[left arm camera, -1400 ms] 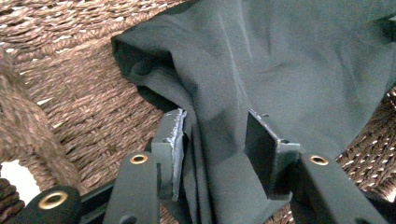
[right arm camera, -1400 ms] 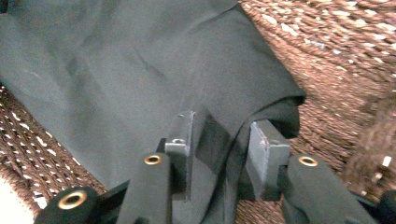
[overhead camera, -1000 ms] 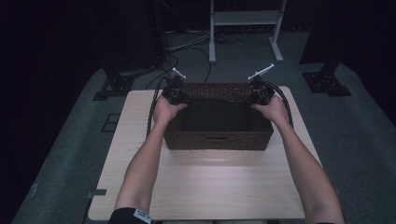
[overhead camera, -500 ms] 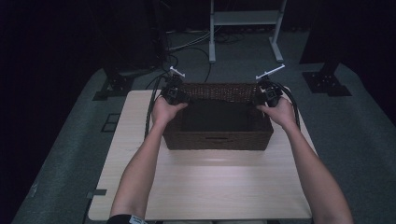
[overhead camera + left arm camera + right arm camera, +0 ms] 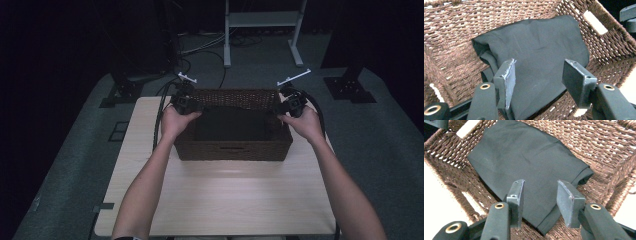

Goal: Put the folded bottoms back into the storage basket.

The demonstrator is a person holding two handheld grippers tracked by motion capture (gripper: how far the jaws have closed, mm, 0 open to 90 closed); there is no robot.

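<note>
A brown woven basket [image 5: 232, 150] stands on the light wooden table [image 5: 220, 200], with a folded black cloth [image 5: 232, 125] lying flat on its bottom. My left gripper [image 5: 186, 104] hovers at the basket's left end and my right gripper [image 5: 294, 104] at its right end. In the left gripper view the left gripper [image 5: 537, 67] has just been opening; the cloth [image 5: 536, 42] lies below its pads, untouched. In the right gripper view the right gripper [image 5: 541, 186] has also just been opening above the cloth [image 5: 524, 152], with nothing pinched.
The basket walls [image 5: 474, 17] have handle slots [image 5: 596, 22] at each end. Bare tabletop stretches in front of the basket. Beyond the table lie a dark floor, cables [image 5: 200, 50] and a white stand [image 5: 262, 20].
The right hand has drifted outward to the basket's right end and both hands have lifted a little. The basket and cloth have stayed in place.
</note>
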